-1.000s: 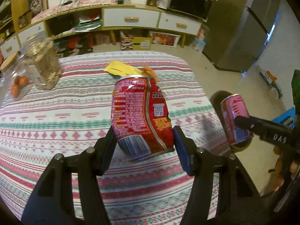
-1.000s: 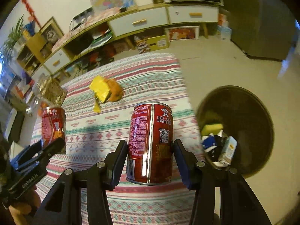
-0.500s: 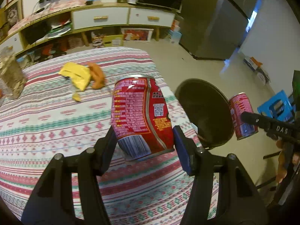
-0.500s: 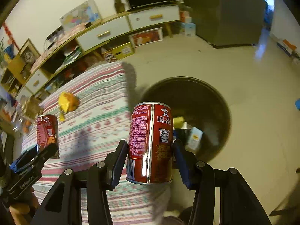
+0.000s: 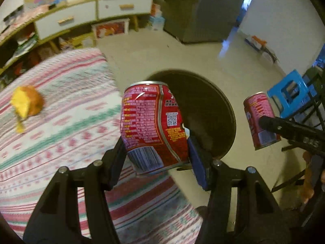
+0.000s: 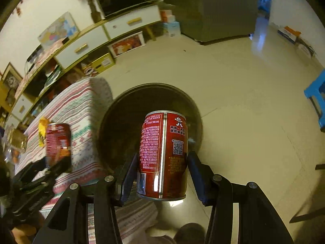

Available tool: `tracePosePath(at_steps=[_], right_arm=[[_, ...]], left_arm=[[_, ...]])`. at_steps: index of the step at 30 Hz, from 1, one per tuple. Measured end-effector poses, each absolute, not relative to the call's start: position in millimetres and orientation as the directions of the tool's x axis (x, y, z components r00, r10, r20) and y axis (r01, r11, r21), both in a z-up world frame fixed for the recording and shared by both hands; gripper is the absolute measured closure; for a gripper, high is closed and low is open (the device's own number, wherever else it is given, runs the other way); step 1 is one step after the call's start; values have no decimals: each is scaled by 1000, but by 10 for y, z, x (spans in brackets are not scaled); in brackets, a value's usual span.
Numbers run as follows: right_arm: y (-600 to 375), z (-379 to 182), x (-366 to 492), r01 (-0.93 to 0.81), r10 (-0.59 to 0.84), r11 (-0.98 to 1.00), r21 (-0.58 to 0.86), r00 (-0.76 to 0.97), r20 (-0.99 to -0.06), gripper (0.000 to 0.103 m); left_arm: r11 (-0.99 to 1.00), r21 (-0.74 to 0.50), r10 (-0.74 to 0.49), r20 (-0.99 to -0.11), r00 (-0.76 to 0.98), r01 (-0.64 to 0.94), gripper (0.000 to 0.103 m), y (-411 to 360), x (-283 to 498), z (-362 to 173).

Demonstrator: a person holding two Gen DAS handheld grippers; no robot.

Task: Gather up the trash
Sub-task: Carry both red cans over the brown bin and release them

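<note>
My left gripper (image 5: pixel 155 152) is shut on a dented red can (image 5: pixel 152 126), held in the air at the table's right edge, in front of the round dark trash bin (image 5: pixel 215 101) on the floor. My right gripper (image 6: pixel 161 168) is shut on a second, undented red can (image 6: pixel 163 154), held upright over the same bin (image 6: pixel 126 118). Each view shows the other hand's can: the right one (image 5: pixel 260 120) beyond the bin, the left one (image 6: pixel 57 140) over the table. A yellow wrapper with an orange scrap (image 5: pixel 25 104) lies on the striped tablecloth (image 5: pixel 61 126).
A low white-drawer cabinet (image 5: pixel 85 18) lines the far wall, with a dark refrigerator (image 6: pixel 215 6) beside it. A blue plastic stool (image 5: pixel 290 93) stands on the bare tiled floor right of the bin. A glass jar (image 6: pixel 17 141) sits at the table's far left.
Both hands have carried their cans to the right, off the table toward the bin. The right can now hangs over the bin's mouth; the left can has reached the table's edge.
</note>
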State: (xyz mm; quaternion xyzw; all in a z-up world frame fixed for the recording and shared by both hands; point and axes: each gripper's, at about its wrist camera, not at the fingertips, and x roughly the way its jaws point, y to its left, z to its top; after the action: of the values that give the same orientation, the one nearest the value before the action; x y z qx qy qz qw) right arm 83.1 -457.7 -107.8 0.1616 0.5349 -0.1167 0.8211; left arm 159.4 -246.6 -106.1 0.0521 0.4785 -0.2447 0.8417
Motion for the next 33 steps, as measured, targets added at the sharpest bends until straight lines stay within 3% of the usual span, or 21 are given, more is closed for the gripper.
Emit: tracePosePath(at_steps=[10,12,13,14,33], right_arm=[[-4851,-1182,856,421,-14,893,159,379,-925,51],[-4848,-1199,866,416,-10,895,160,377,-926,51],[-4842,-1208,871,415,-8,895,160,375,-927,51],[-4833,-1214,873,415,-7,896,160,372,-928,51],[-4334,-1510,1203,325,-24,942,83,312,-950,51]], left_arm=[[852,-223,-409,-849,335,474,41,-2723,1792,-1312],[841,-236,-426,-843,328,488,31,-2693,1790,-1273],[846,-220,-417,-841,344,485,22,-2656,1775,-1235],[850,-208,-411,-837,362,484,20,-2639,1785,-1183],[901,-70,-306,-802,512,428,12,-1514,1394,-727]])
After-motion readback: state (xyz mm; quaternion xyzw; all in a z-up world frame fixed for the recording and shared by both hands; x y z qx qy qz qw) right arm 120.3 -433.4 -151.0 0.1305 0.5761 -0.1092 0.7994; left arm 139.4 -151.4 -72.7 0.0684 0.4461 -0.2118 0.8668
